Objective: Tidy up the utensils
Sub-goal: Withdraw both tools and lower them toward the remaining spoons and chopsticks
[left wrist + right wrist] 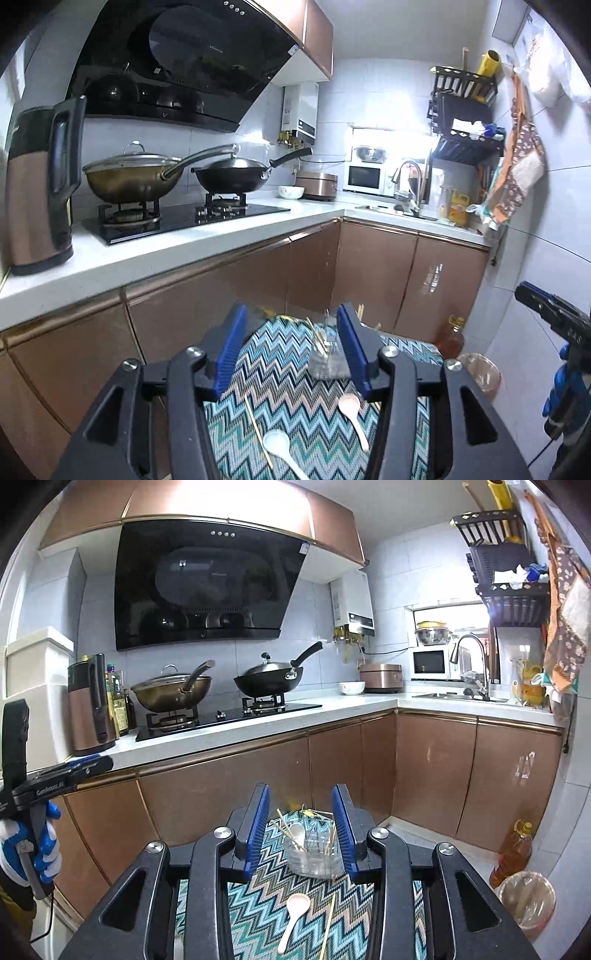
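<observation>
1. The left gripper [290,343] hangs above the zigzag-patterned cloth [280,391] with its blue pads fairly wide apart and nothing between them.
2. The right gripper [300,827] hangs beside it, jaws a moderate gap apart and likewise empty; both point slightly downward at the cloth.
3. From the left wrist view, left to right: a wooden chopstick [257,428] lies slantwise near the cloth's left side, and a white spoon [282,448] lies just beside it, by the near edge.
4. To the right of those, a pale pink spoon [352,411] lies with its bowl toward the far edge and its handle running back to the near right.
5. Toward the far edge stands a clear glass holder [314,853], upright, already carrying a white spoon and several chopsticks that lean out at angles.
6. My judgement is that the step in hand is fetching another loose piece for the holder. Three are still out, so the task looks partly done.
7. To do it well, take a spoon across its narrow handle, not its bowl, with the pads square to the handle, so it does not swivel when lifted.
8. The chopstick is thin and lies flat; the pads need to close right down at cloth level, and it may roll away.
9. When dropping pieces in, come from above and clear of the leaning sticks, as a nudge might tip the light glass holder.
</observation>
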Demonstrator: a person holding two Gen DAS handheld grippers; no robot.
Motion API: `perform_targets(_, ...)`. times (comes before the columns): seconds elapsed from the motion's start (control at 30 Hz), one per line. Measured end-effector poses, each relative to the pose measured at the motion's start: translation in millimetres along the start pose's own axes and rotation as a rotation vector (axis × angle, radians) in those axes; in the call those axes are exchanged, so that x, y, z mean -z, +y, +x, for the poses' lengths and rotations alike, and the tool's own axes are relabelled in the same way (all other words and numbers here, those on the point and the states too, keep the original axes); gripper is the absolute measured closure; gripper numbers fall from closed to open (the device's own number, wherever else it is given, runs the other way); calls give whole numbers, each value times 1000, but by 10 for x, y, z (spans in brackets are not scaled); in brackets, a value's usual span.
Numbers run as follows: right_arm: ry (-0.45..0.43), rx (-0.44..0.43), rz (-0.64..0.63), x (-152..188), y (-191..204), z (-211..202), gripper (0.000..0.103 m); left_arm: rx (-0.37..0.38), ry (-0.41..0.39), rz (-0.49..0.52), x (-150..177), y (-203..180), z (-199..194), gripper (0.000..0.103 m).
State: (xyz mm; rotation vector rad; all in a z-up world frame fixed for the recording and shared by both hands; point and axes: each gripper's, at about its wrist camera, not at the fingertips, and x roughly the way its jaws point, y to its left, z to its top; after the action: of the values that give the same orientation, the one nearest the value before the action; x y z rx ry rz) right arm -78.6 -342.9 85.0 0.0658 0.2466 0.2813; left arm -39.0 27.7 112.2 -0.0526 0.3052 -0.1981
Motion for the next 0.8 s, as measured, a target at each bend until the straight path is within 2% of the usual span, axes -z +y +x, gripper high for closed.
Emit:
perform_targets(0.23, 7, 14, 5, 113, 111, -199, 64, 31, 48, -3, 304, 182, -153, 54)
perform_targets(0.47, 31, 11, 27, 239, 66, -131, 64, 23, 93, -19, 491, 367, -120, 54)
perform_targets(0.63, 65, 14, 52, 334, -52, 38, 64, 18, 128, -25, 593, 432, 9, 54)
perform_targets(0.8, 113, 16, 64, 479, -160, 237, 64, 27, 200, -54, 757, 489, 302, 54)
